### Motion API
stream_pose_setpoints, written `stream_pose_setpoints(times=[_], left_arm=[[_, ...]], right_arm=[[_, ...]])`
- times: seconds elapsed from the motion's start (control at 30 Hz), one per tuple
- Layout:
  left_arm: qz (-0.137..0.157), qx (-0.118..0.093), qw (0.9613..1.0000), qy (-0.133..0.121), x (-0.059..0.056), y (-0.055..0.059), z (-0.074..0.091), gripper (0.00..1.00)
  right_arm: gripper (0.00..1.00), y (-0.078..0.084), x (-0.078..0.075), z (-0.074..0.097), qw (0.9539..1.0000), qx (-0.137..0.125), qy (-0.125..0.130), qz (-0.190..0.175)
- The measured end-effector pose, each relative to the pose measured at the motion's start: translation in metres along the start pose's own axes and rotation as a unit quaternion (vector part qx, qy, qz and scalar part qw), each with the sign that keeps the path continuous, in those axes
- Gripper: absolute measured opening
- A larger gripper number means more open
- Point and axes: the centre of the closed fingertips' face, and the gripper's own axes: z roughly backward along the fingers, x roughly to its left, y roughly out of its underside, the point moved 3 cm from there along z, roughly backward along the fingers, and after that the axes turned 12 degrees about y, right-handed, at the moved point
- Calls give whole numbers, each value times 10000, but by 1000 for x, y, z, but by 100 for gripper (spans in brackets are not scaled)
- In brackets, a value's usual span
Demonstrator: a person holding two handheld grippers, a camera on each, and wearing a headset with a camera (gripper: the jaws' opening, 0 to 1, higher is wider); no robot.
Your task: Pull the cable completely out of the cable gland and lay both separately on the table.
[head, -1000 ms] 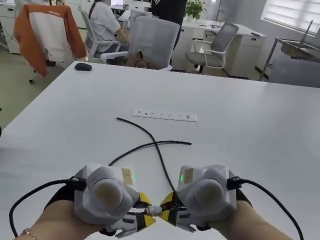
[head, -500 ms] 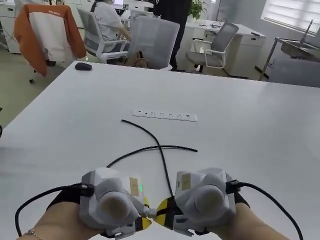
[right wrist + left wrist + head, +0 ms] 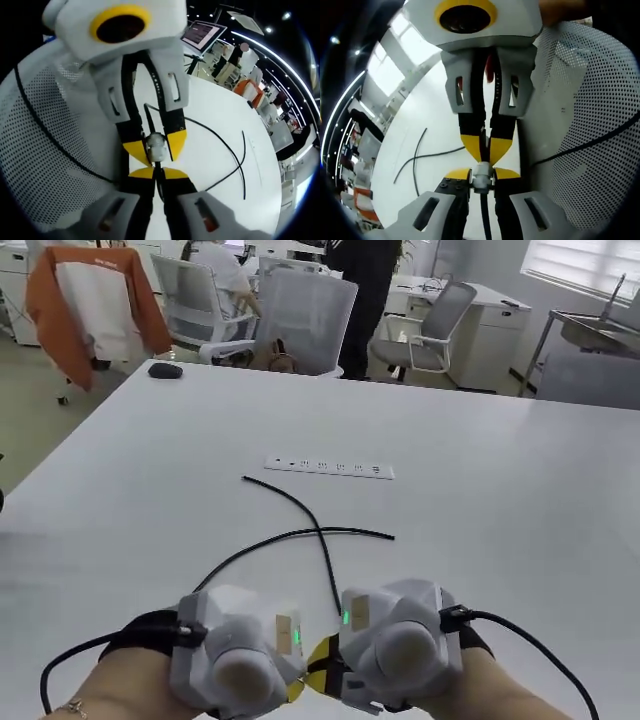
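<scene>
A small white cable gland [image 3: 482, 175] sits between the yellow tips of my left gripper [image 3: 482, 173], which is shut on it. A black cable [image 3: 159, 184] comes out of the gland [image 3: 155, 144] and runs straight into my right gripper [image 3: 157, 173], which is shut on the cable just beside the gland. In the head view the left gripper [image 3: 298, 685] and right gripper [image 3: 325, 665] meet tip to tip low over the near table edge, their bodies hiding the gland. The black cable [image 3: 300, 505] trails away across the table.
A second stretch of black cable [image 3: 350, 532] crosses the first on the white table [image 3: 520, 510]. A white power strip [image 3: 330, 469] lies beyond them and a dark mouse [image 3: 165, 370] sits at the far left edge. Office chairs and people are behind the table.
Both grippers have drawn closer together and nearer to me, so their bodies now cover the gland that showed between the tips. The loose cable on the table has shifted slightly.
</scene>
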Motion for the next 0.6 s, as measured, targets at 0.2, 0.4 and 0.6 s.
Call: stream_pose_setpoints(times=[0.2, 0.4, 0.6], left_arm=[[87, 181, 9998, -28, 2, 9, 1, 18], [183, 202, 9996, -53, 3, 10, 2, 18], [235, 172, 9996, -62, 2, 10, 3, 18]], right_arm=[[2, 15, -4, 1, 9996, 258, 71, -75], [2, 42, -8, -3, 9934, 1119, 244, 55], [3, 64, -22, 2, 9832, 1710, 628, -101]])
